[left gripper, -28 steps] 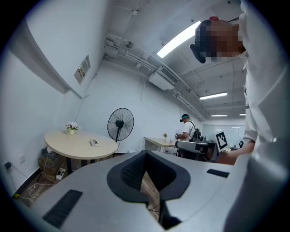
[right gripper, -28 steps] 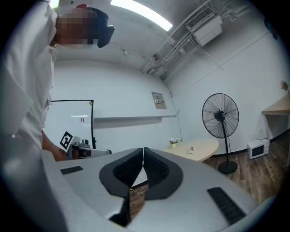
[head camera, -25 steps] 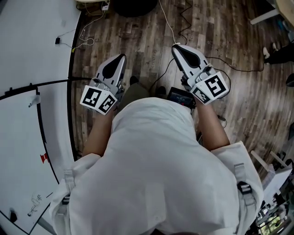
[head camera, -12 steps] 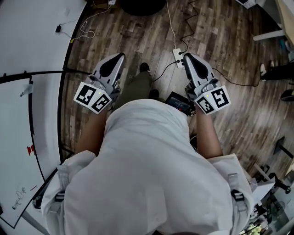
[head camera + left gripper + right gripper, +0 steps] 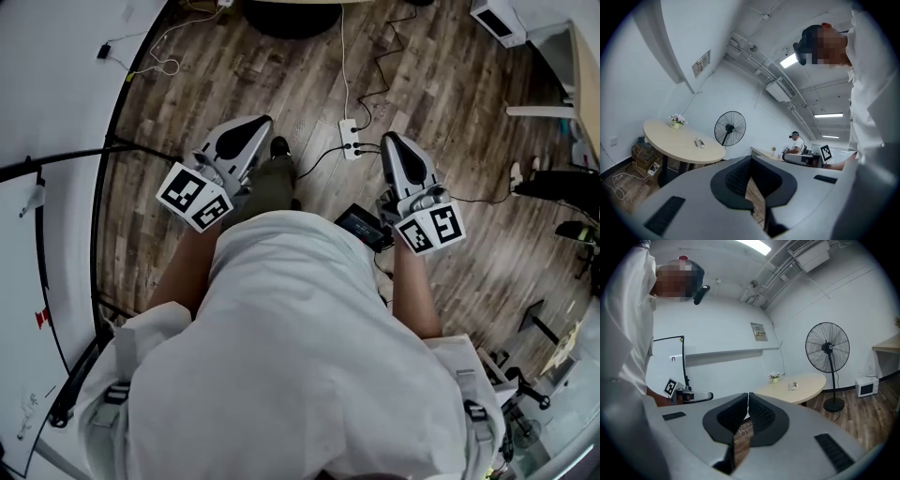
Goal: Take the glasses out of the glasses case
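Note:
No glasses case or glasses show in any view. I hold both grippers in front of my body over a wooden floor. In the head view my left gripper (image 5: 257, 124) points forward at the left, with its jaws together and nothing in them. My right gripper (image 5: 390, 141) points forward at the right, also shut and empty. In the left gripper view the left gripper (image 5: 751, 159) has its dark pads meeting at the tip. The right gripper (image 5: 748, 395) shows the same in the right gripper view. A small pale object (image 5: 793, 386) lies on a distant round table; what it is cannot be told.
A white power strip (image 5: 349, 141) and cables lie on the floor ahead. A white table (image 5: 56, 84) curves along the left. Farther off stand a round table (image 5: 682, 145) with a flower pot (image 5: 676, 122), a standing fan (image 5: 828, 348), a microwave (image 5: 866, 386) and a seated person (image 5: 797, 139).
The floor has slid under me and the power strip has come closer between the grippers. Both grippers stay shut in front of my body.

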Motion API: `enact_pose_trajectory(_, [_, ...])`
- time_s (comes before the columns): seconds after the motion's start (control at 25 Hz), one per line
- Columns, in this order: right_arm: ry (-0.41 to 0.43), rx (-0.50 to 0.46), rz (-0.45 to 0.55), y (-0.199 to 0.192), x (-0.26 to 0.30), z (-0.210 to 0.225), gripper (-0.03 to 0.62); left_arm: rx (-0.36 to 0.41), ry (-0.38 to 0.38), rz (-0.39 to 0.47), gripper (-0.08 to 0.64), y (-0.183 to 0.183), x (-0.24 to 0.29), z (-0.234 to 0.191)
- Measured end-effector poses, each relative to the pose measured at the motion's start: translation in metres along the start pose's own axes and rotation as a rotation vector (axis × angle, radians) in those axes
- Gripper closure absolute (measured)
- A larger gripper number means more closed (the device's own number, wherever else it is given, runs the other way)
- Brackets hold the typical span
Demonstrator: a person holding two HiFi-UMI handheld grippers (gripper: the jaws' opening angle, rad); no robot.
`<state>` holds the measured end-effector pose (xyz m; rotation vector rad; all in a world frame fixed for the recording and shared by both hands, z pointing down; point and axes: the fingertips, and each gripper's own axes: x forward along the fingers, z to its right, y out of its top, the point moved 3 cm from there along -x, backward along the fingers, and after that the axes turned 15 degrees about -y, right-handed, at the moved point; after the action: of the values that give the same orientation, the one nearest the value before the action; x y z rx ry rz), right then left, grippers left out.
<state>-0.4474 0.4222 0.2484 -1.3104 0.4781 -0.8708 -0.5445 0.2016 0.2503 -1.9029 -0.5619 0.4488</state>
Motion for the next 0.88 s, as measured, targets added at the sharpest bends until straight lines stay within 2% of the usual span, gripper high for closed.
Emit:
enact_pose_trajectory(0.24, [0.051,-0.023,-0.065,0.018,0.105,0.02,0.566,-0.042,0.018,0.013,0.546,0.025,0.032,-0.093])
enact_pose_trajectory(0.44, [0.055,-0.05,-0.102,0.029,0.164,0.032,0.566,-0.06,0.029,0.023,0.547,0.045,0.048,-0.157])
enact_pose_trajectory(0.64, [0.054,-0.082,-0.137,0.038,0.192,0.034,0.566,-0.074,0.018,0.05,0.547,0.058,0.055,-0.19])
enact_pose_trajectory(0.88, [0.082,-0.128,-0.139,0.054,0.213,0.032,0.566,-0.076,0.008,0.085,0.547,0.067,0.059,-0.204])
